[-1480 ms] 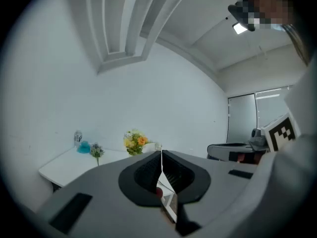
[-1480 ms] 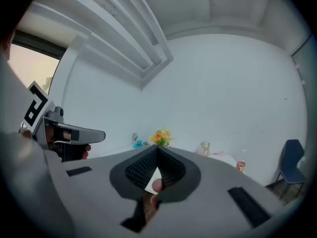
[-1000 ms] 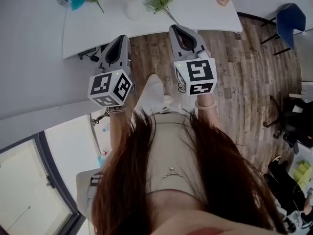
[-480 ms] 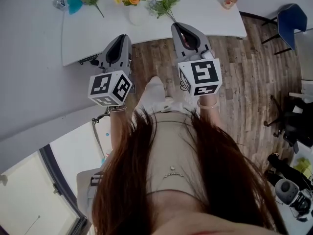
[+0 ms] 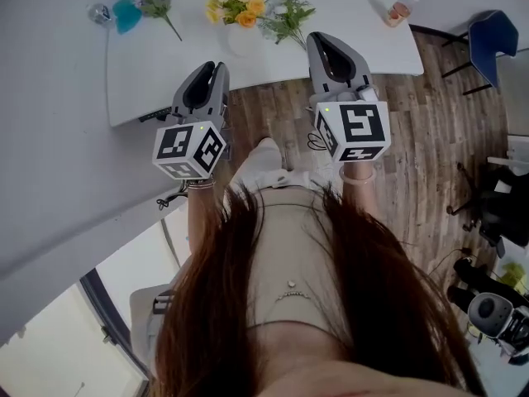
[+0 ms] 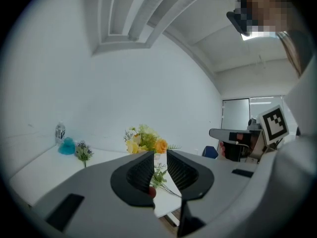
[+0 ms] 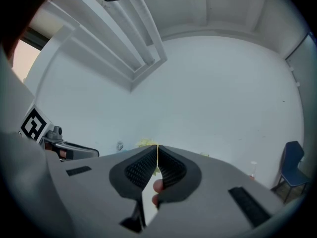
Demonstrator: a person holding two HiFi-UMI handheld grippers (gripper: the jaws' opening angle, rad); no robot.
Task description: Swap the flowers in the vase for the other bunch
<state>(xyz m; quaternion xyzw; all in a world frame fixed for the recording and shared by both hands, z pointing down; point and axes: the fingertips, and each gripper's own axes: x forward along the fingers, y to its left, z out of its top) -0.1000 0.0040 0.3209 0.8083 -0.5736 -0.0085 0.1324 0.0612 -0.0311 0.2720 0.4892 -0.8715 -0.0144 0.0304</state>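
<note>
A yellow and orange bunch (image 5: 235, 0) stands in a white vase (image 5: 240, 38) on the white table (image 5: 140, 73). A green and white bunch (image 5: 286, 17) lies just right of the vase. My left gripper (image 5: 216, 67) hovers short of the table's near edge; its jaws have just been opening a little, with nothing between them. In the left gripper view both bunches (image 6: 145, 141) show beyond the left gripper (image 6: 159, 163). My right gripper (image 5: 324, 40) is shut and empty at the table's edge, close to the lying bunch. The right gripper (image 7: 157, 155) hides most of the flowers.
A small purple bunch (image 5: 155, 5), a teal object (image 5: 128, 12) and a clear bottle (image 5: 99, 11) sit at the table's far left. A small bottle (image 5: 399, 11) stands at its right end. A blue chair (image 5: 488, 31) is on the wooden floor to the right.
Both grippers have moved forward towards the table, the right one up to its edge. The table and flowers sit lower and nearer in the head view.
</note>
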